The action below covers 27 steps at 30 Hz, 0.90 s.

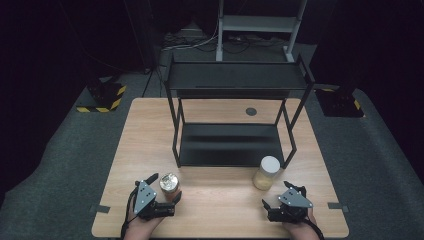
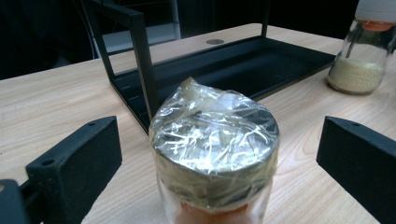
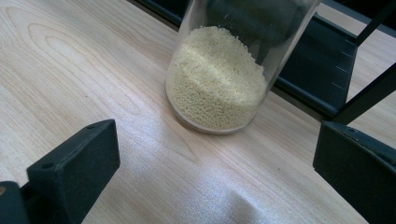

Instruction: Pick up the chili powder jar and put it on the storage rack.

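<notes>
Near left on the pale wooden table, the film-capped jar stands upright between the spread jaws of the left gripper, untouched; its glass wall is probably rigid, smooth and breakable, so the cylindrical body below the crinkled plastic wrap offers the surest hold. Near right, the right gripper, jaws also apart, faces the white-lidded jar of pale yellow grains before the black metal rack.

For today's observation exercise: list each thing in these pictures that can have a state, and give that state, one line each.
Foil-lidded jar: upright on the table, lid wrapped in film, between the open jaws, not gripped.
Grain jar: upright, white cap on, partly filled, ungripped.
Rack: upright, both shelves bare.
Left hand-held gripper: open around the jar.
Right hand-held gripper: open, short of the grain jar.
</notes>
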### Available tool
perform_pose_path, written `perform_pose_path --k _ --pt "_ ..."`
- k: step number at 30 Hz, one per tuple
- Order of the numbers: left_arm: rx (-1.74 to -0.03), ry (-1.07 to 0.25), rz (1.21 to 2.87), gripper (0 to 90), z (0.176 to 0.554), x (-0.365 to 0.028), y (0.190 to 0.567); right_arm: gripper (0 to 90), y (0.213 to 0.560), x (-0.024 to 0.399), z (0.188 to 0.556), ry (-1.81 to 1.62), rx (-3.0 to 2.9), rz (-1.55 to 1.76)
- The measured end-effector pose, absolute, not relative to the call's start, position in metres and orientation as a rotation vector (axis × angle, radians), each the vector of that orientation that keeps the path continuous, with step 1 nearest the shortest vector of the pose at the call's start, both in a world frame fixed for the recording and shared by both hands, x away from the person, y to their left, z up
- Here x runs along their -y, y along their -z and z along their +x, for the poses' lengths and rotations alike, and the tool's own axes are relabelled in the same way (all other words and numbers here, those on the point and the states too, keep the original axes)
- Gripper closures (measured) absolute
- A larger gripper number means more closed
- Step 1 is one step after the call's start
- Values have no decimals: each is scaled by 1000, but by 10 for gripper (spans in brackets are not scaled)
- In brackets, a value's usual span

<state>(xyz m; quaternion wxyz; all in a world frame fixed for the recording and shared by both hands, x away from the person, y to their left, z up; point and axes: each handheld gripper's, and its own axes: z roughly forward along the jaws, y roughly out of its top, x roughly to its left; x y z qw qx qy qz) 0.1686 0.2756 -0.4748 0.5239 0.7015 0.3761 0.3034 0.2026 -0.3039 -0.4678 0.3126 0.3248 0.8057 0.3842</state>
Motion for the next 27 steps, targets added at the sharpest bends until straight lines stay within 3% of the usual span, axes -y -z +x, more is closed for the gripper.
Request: perform_pose_path --k 10,27 --pt "-914 -716 1669 55 171 -276 477 0 468 304 203 -1012 -2126 857" --pt "-909 -715 1658 266 170 -279 479 0 468 303 203 -1009 -2128 854"
